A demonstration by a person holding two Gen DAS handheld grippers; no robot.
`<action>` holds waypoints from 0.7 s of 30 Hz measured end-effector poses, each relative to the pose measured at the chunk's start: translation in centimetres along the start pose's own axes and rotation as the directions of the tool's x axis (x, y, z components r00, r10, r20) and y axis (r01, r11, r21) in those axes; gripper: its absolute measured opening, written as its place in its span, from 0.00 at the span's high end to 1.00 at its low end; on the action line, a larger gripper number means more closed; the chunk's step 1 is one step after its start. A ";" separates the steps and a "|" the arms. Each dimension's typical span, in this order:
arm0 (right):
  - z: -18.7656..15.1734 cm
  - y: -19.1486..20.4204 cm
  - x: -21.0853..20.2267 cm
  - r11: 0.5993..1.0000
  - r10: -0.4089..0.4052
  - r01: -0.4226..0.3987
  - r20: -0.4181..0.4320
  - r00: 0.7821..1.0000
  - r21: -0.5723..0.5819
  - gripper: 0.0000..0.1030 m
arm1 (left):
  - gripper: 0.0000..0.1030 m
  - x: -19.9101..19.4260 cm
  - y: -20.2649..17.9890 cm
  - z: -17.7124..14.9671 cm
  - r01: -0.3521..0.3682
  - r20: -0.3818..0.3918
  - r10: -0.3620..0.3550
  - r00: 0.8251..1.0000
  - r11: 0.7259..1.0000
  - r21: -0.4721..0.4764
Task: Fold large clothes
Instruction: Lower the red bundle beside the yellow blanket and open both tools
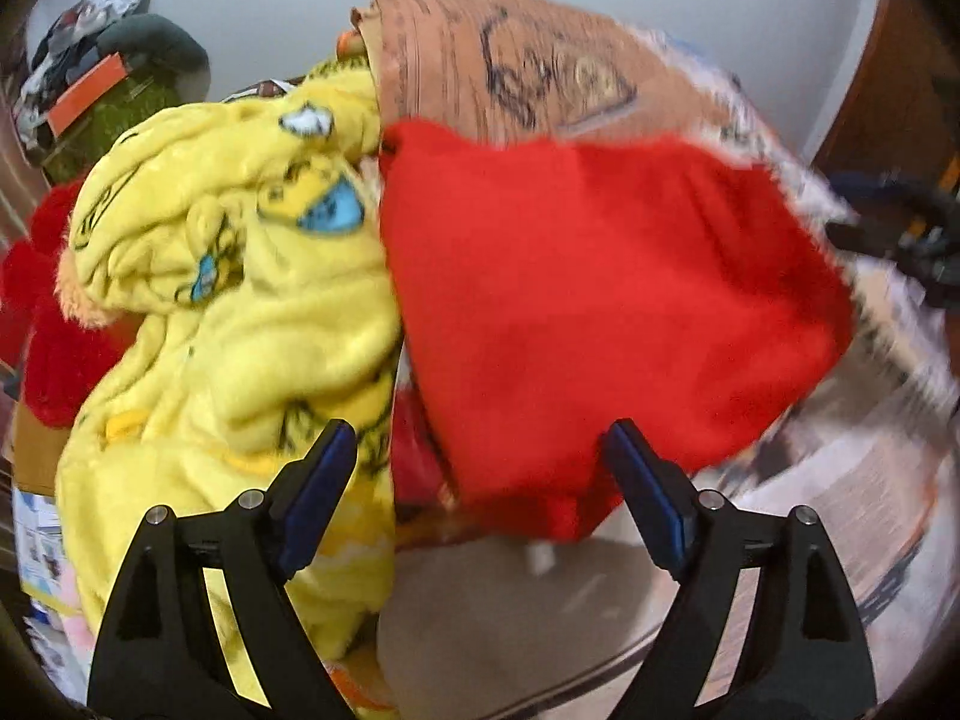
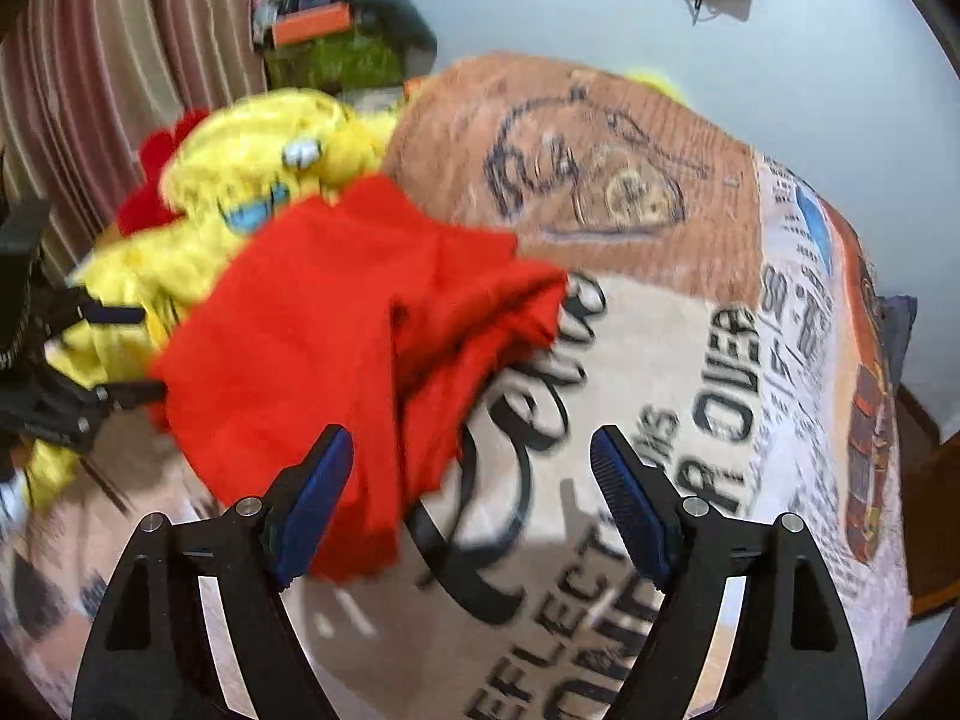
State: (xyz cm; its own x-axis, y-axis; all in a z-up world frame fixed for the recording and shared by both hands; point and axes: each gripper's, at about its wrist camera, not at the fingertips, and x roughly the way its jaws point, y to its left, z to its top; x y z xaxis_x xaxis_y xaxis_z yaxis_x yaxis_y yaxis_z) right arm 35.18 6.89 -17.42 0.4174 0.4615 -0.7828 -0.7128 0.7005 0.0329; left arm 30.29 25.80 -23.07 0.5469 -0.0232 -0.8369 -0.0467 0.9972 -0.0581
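Note:
A large red garment point(image 1: 600, 300) lies crumpled on the printed bedspread point(image 1: 540, 60), with a yellow fleece garment point(image 1: 228, 276) heaped on its left. My left gripper point(image 1: 480, 450) is open and empty, its blue pads just short of the red garment's near edge. In the right wrist view the red garment point(image 2: 336, 348) lies ahead and to the left, next to the yellow fleece point(image 2: 252, 180). My right gripper point(image 2: 474, 456) is open and empty over the bedspread point(image 2: 660, 360), its left fingertip point(image 2: 336, 450) at the red cloth's edge.
A striped curtain point(image 2: 120, 60) hangs at the left. A pile of things with an orange box point(image 2: 312, 24) sits behind the bed. More red fluffy cloth point(image 1: 54, 348) lies beyond the yellow fleece. The other gripper point(image 2: 36, 372) shows at the left edge.

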 end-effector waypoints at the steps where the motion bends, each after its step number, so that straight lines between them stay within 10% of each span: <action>1: 0.4 0.3 0.3 1.000 0.004 -0.004 0.006 1.000 0.004 0.24 | 0.17 -0.1 0.1 1.2 0.003 0.015 -0.003 1.000 1.000 -0.012; 7: 2.5 2.0 4.6 0.998 -0.065 0.064 -0.019 0.998 -0.024 0.24 | 0.17 3.3 0.4 5.9 -0.124 0.022 0.125 0.992 0.991 -0.044; 21: 0.3 -5.0 5.3 0.969 -0.237 0.239 -0.042 0.971 0.057 0.23 | 0.15 6.8 2.1 5.7 -0.124 0.008 0.126 0.992 0.983 -0.137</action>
State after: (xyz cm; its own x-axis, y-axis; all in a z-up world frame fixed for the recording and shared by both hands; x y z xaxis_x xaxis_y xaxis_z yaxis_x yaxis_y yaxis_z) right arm 41.11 6.03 -21.57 0.5505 0.2596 -0.7935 -0.5595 0.8201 -0.1199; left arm 38.67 28.10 -25.82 0.5432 0.1031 -0.8333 -0.2280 0.9733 -0.0282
